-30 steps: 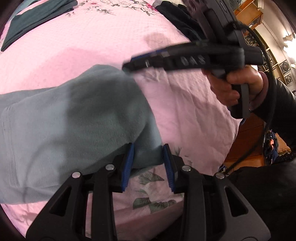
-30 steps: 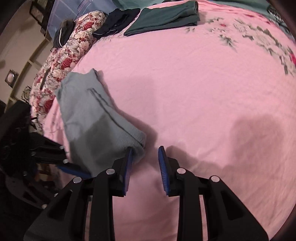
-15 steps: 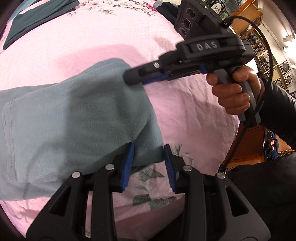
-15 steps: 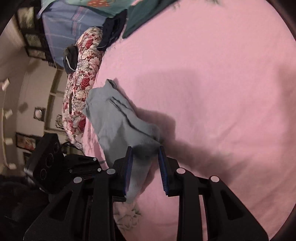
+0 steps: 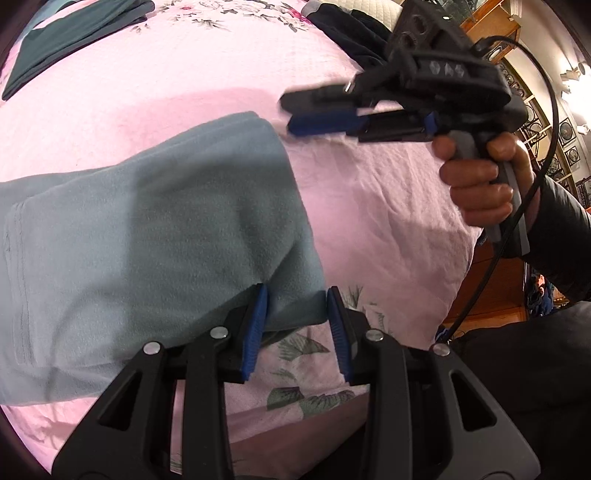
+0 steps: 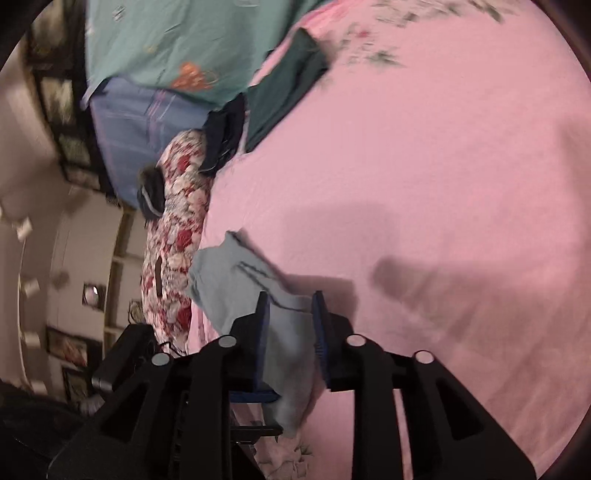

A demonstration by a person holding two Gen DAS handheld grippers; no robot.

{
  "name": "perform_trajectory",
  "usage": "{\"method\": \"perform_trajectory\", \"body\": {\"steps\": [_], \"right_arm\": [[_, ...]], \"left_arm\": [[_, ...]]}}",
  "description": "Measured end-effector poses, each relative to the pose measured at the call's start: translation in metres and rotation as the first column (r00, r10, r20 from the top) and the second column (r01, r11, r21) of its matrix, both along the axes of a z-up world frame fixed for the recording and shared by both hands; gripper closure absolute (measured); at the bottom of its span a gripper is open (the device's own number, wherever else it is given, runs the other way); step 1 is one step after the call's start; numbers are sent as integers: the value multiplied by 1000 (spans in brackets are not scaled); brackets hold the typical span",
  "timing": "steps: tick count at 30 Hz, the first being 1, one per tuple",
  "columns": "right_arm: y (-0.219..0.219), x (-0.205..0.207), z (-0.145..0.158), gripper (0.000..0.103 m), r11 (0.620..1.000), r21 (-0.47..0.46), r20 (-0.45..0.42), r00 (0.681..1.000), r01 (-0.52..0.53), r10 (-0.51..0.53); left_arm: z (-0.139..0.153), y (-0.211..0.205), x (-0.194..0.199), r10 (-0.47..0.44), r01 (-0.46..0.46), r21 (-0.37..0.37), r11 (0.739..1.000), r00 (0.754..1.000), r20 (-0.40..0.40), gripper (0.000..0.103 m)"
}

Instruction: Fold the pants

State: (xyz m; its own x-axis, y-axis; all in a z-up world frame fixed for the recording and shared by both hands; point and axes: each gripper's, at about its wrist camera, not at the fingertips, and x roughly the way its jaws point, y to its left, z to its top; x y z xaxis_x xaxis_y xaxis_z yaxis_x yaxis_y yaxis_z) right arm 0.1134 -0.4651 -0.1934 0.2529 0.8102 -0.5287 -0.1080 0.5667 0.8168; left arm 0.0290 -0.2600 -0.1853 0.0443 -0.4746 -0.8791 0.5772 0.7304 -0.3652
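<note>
The folded grey-blue fleece pants (image 5: pixel 155 236) lie on the pink bedspread (image 5: pixel 369 206). My left gripper (image 5: pixel 297 314) is open, its blue pads (image 5: pixel 258 317) either side of the pants' near right corner. My right gripper (image 5: pixel 295 112) shows in the left wrist view, lifted just right of the pants' far corner, holding nothing. In the right wrist view the right gripper (image 6: pixel 290 314) is open, rolled sideways, with the pants (image 6: pixel 236 284) beyond and below its fingers.
A folded dark green garment (image 5: pixel 70 40) and dark navy clothes (image 5: pixel 351 29) lie at the bed's far side. A red floral quilt (image 6: pixel 177 229) runs along the bed edge. Wooden furniture (image 5: pixel 517 291) stands to the right.
My right gripper has pulled back from the pants' far corner and rolled sideways, leaving the fold lying flat. My left gripper has stayed at the near corner.
</note>
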Motion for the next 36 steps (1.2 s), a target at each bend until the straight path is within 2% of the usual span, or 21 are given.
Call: {"method": "perform_trajectory", "body": {"steps": [2,5,6,7,8,9,11,14,16,17,18,19,20,22,23,25,27,29,31,34,36], "right_arm": [[5,-1,-8,65,998,-27,-36,998,-52,51],[28,-3,-15,66,993,-53,-40,994,-107,105],[33,-2,-16,67,989,-115,-25,996,-91,88],[35,0,-15,67,985,-161,-11,998,-62,61],[33,2,-11,67,983,-184,7,1000,-20,22],[29,2,-2,67,981,-193,34,999,25,-19],[28,-5,18,67,990,-141,84,996,29,-17],[42,-32,37,67,992,-99,113,990,-74,85],[66,-53,26,65,974,-164,74,983,-156,170],[77,-61,15,65,951,-253,38,980,-178,194],[87,-69,8,63,920,-356,36,982,-162,187],[93,-76,13,58,913,-390,78,984,-119,162],[98,-78,17,55,909,-408,78,989,-86,129],[113,-80,31,52,912,-410,66,997,-8,38],[119,-81,39,50,923,-385,79,997,21,11],[147,-80,56,46,938,-342,127,992,60,-18],[189,-72,69,46,932,-356,178,984,64,0],[229,-62,74,46,919,-393,202,978,27,58],[276,-49,76,46,887,-463,227,967,3,115],[333,-40,73,46,858,-512,236,952,-47,193],[365,-38,71,46,827,-556,250,932,-83,262]], "left_arm": [[0,0,1,-3,3,-2,1000,1000,1,69],[4,-1,-1,-28,28,9,1000,999,19,69],[8,-1,-3,-47,46,23,999,999,25,67],[13,3,-4,-54,54,19,998,998,31,62],[21,9,-6,-51,51,5,999,998,46,48],[30,21,-7,-36,37,-12,999,997,75,41],[42,44,-5,-6,10,-36,999,995,97,39],[52,93,6,93,-89,-38,995,987,133,36],[57,139,15,194,-194,-18,981,967,165,36],[61,170,22,259,-261,-13,965,949,180,36],[65,194,26,311,-314,-10,949,931,192,34],[69,220,31,364,-371,-5,929,909,202,34],[71,247,35,414,-425,5,905,885,213,33],[77,311,43,519,-542,27,840,817,250,32],[75,335,44,552,-578,32,815,793,257,32],[71,389,50,635,-662,35,749,732,249,32],[65,430,57,686,-708,35,706,695,215,32],[57,450,59,693,-710,33,703,695,192,32],[46,460,68,671,-684,29,729,722,170,32],[29,462,75,648,-653,14,757,753,113,33],[21,458,82,623,-622,-43,782,780,59,43]]}}
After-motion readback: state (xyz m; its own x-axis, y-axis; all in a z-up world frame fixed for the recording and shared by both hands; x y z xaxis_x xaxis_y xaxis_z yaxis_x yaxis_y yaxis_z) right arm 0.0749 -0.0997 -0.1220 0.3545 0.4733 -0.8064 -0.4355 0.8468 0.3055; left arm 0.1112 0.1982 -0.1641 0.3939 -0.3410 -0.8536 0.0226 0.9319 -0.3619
